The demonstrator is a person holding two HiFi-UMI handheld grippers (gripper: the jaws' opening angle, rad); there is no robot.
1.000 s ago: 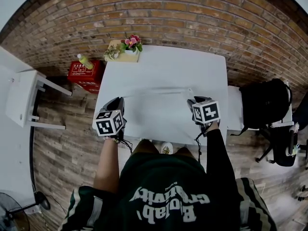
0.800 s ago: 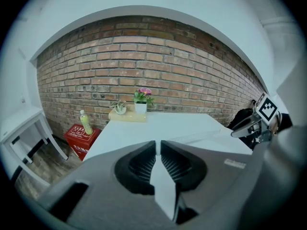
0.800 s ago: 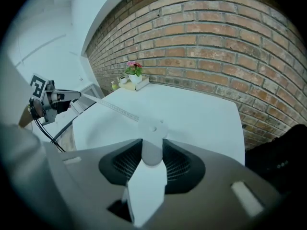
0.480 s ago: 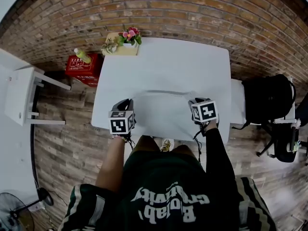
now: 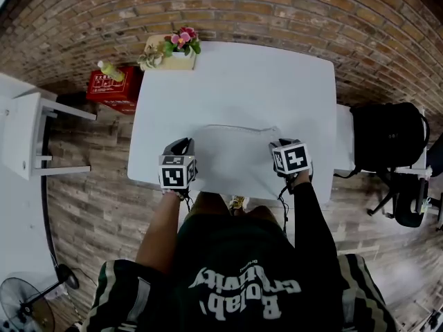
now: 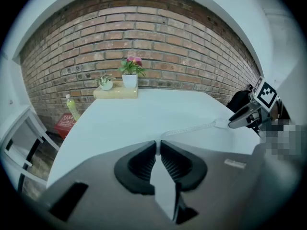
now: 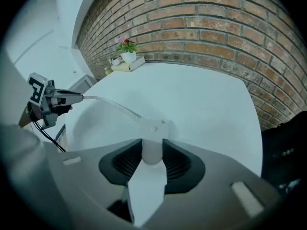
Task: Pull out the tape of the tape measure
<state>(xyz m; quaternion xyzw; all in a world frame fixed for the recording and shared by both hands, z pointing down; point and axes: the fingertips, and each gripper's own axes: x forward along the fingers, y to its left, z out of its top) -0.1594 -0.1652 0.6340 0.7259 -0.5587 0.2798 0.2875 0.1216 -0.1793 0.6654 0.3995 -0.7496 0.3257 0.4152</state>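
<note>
Pretty soft, even light, the white bench (image 5: 235,81) washed out pale, heavy fisheye bending the brick wall (image 5: 277,12), dark vignetted corners, edges a bit blurry.

Tape (image 5: 235,126) stretches between left gripper (image 5: 184,143) and right gripper (image 5: 275,146).

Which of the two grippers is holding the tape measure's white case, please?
The right gripper: its jaws clamp the white case, whereas the left gripper pinches only the end of the tape.

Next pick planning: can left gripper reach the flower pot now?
Likely not yet: the table up to the flower pot looks free, but the left gripper is shut on the tape.
</note>
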